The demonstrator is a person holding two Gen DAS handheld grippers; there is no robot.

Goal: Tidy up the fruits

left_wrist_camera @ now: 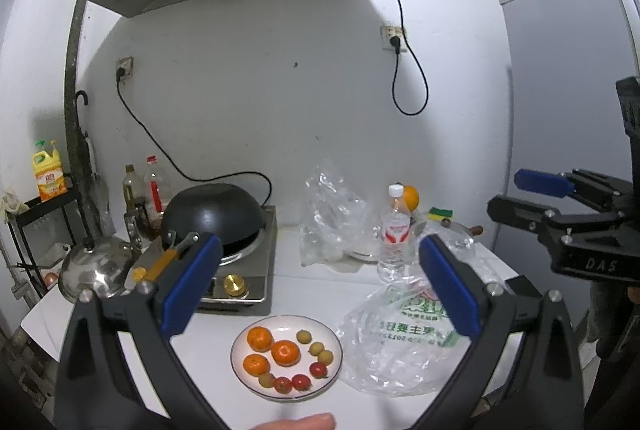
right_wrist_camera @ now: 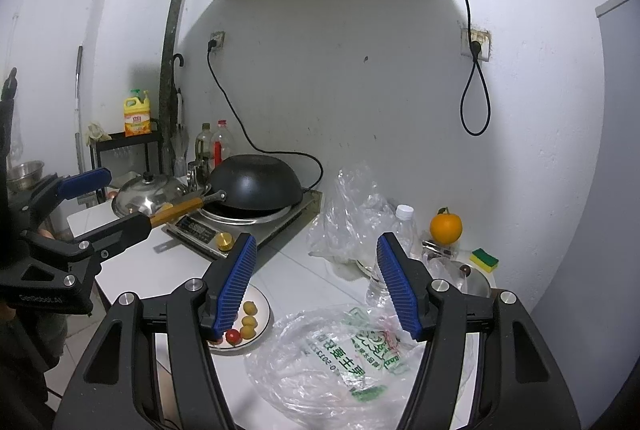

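A white plate [left_wrist_camera: 289, 326] near the table's front edge holds three tangerines [left_wrist_camera: 285, 352], several small yellow-green fruits [left_wrist_camera: 317, 348] and three cherry tomatoes [left_wrist_camera: 300, 382]. My left gripper [left_wrist_camera: 320, 286] hovers above and behind the plate, open and empty. My right gripper [right_wrist_camera: 318, 286] is also open and empty, over a printed clear plastic bag [right_wrist_camera: 340, 350] lying right of the plate [right_wrist_camera: 265, 304], which its left finger partly hides. A big orange [right_wrist_camera: 446, 228] stands at the back right. Each gripper shows in the other's view: right gripper [left_wrist_camera: 520, 195], left gripper [right_wrist_camera: 108, 203].
A black wok [left_wrist_camera: 214, 213] sits upside down on a cooker [left_wrist_camera: 244, 270], with a steel lid [left_wrist_camera: 96, 266] to its left. A crumpled clear bag [left_wrist_camera: 332, 213], a water bottle [left_wrist_camera: 394, 230] and a sponge [right_wrist_camera: 484, 260] stand behind. A person's fingertip [left_wrist_camera: 296, 422] shows at the bottom edge.
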